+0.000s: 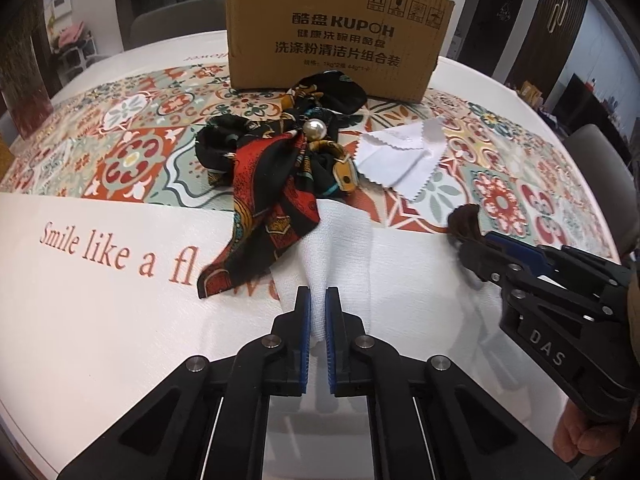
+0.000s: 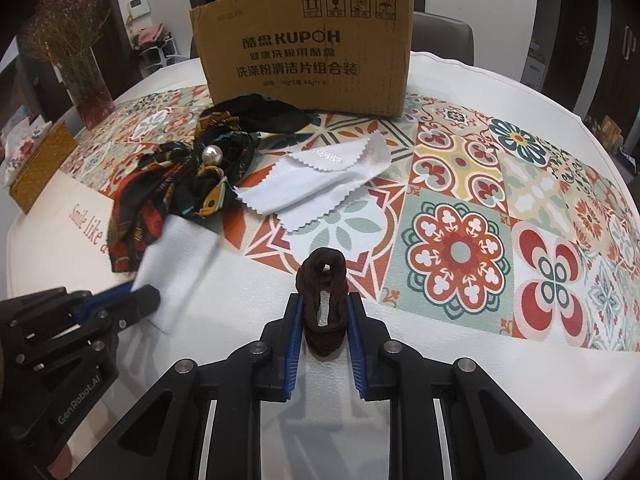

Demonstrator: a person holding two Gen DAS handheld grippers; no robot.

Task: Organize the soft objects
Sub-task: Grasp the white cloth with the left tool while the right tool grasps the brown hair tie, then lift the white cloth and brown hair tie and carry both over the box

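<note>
1. Covering the whole view, the round surface point(image 1: 100, 320) carries a white cloth with red lettering and a band of patterned tiles.
2. Far across it stands a cardboard box point(image 1: 336, 36), upright and printed on its near face.
3. Just in front of the box lies a dark patterned scarf point(image 1: 260, 168) with a pearl ornament, bunched in a heap; one end trails over a white towel point(image 1: 344, 248).
4. To the right of the scarf, a white cloth with pinked edges point(image 2: 316, 184) lies flat on the tiles.
5. The left gripper point(image 1: 318, 320) slants steeply down toward the near edge of the white towel; its jaws are clenched on a raised fold of that towel.
6. The right gripper point(image 2: 322, 320) slants down likewise, to the right of the left one and near it; its jaws grasp a brown hair tie point(image 2: 322, 300), which stands on edge between the blue pads, close to the tile band.
</note>
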